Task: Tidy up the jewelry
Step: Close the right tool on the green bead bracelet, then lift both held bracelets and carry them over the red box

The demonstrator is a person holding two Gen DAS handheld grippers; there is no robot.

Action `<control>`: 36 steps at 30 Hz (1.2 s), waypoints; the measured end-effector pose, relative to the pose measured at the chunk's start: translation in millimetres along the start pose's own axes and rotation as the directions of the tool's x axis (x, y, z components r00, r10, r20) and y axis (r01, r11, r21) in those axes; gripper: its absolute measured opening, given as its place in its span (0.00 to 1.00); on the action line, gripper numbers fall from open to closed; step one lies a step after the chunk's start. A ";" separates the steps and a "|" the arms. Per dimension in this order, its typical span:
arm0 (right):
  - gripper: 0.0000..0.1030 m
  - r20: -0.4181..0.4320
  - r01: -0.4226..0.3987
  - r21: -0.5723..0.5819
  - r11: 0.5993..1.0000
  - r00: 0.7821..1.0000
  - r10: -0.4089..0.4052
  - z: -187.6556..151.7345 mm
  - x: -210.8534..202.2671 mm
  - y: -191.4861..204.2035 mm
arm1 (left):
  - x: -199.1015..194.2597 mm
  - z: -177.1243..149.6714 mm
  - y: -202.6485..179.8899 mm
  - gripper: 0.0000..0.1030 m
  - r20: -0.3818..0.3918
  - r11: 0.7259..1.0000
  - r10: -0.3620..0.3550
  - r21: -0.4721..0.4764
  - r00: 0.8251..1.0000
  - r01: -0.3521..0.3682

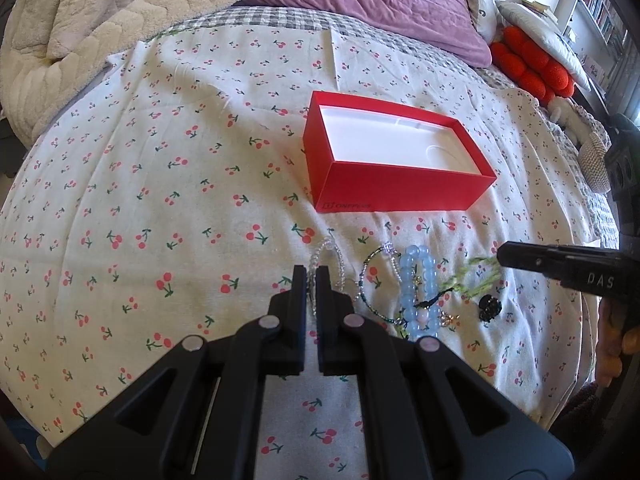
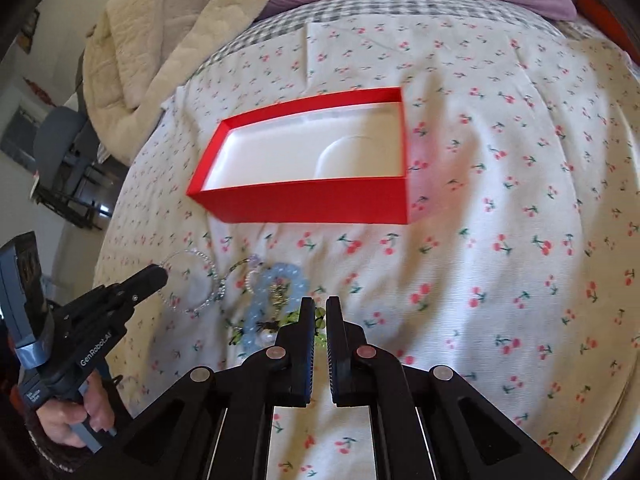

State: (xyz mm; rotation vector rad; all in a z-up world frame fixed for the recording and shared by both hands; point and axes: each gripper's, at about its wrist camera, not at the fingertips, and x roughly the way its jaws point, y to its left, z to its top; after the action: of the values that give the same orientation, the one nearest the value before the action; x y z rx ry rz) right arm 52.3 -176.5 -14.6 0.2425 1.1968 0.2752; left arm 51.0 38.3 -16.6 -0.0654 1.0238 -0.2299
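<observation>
A bed (image 1: 160, 160) carries everything, under a white sheet printed with red cherries. At its far edge lie a cream quilt (image 1: 80, 20) and a purple pillow (image 1: 380, 0); far right sit red cushions (image 1: 532, 64) and a bookshelf (image 1: 600, 12), cut off by the lens rim.

1 open red box (image 1: 392, 152) with a white lining stands mid-bed, holding nothing visible.

The jewelry lies in a row near the box's near side: 1 clear bracelet (image 1: 332, 264), 1 thin dark-beaded bangle (image 1: 372, 280), 1 blue bead bracelet (image 1: 420, 292), 1 green bracelet (image 1: 480, 276) and 1 small black piece (image 1: 490, 306). In the right wrist view they blur and overlap, so the pieces are hard to tell apart there.

There are 2 hand-held grippers. The left hand-held gripper (image 1: 311, 270) is narrow, pinching the clear bracelet. The right hand-held gripper (image 2: 319, 304) is narrow too, gripping the green bracelet, which is partly hidden behind its fingers.
</observation>
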 end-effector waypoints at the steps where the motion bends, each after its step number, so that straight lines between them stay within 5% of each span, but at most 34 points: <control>1: 0.05 0.009 0.006 -0.001 1.000 1.000 -0.006 0.5 -2.8 -1.4 | -0.5 0.0 -0.2 0.05 0.001 1.000 -0.002 -0.001 1.000 0.002; 7: 0.06 0.070 0.013 -0.025 1.000 0.998 -0.011 8.6 -19.1 7.6 | -2.8 1.5 -1.5 0.05 0.008 1.000 -0.005 0.006 1.000 0.005; 10: 0.22 -0.015 0.061 -0.036 0.998 0.998 -0.062 4.7 1.8 6.8 | 2.9 0.3 0.4 0.05 -0.011 1.000 -0.001 -0.002 1.000 0.001; 15: 0.28 -0.142 0.169 -0.095 0.981 0.973 -0.181 -4.3 45.5 12.9 | 5.8 -0.7 0.1 0.05 -0.019 1.000 0.005 -0.001 1.000 -0.005; 19: 0.61 -0.134 0.179 -0.123 0.976 0.971 -0.196 -5.1 52.3 21.8 | 6.1 -1.4 1.1 0.05 -0.024 1.000 0.007 -0.003 1.000 -0.007; 20: 0.62 -0.114 0.191 -0.139 0.972 0.972 -0.207 -4.7 50.3 25.1 | 6.6 -1.7 1.0 0.05 -0.025 1.000 0.007 -0.004 1.000 -0.007; 24: 0.60 -0.075 0.232 -0.139 0.963 0.967 -0.244 -2.0 53.5 22.7 | 7.2 -2.2 0.4 0.05 -0.026 1.000 0.006 -0.001 1.000 -0.006; 28: 0.47 -0.084 0.268 -0.179 0.947 0.954 -0.286 -7.2 69.5 23.3 | 10.0 -4.1 -0.8 0.05 -0.034 1.000 0.010 0.005 0.999 -0.010; 30: 0.36 -0.063 0.294 -0.243 0.924 0.946 -0.318 -12.0 74.0 33.1 | 11.5 -4.7 -0.4 0.05 -0.038 1.000 0.014 0.005 0.999 -0.014; 32: 0.09 -0.068 0.270 -0.258 0.927 0.953 -0.297 -13.8 74.5 37.2 | 12.5 -4.4 0.3 0.05 -0.040 1.000 0.017 0.003 0.999 -0.017; 36: 0.08 -0.069 0.229 -0.220 0.948 0.966 -0.250 -12.2 65.4 33.2 | 8.4 -3.3 0.1 0.05 -0.031 1.000 0.007 0.002 0.999 -0.007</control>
State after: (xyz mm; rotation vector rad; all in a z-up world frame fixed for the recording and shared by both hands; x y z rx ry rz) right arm 60.4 -122.8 -65.4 -0.1024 1.2685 0.1996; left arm 52.4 36.8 -25.5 -0.0567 1.0550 -0.2258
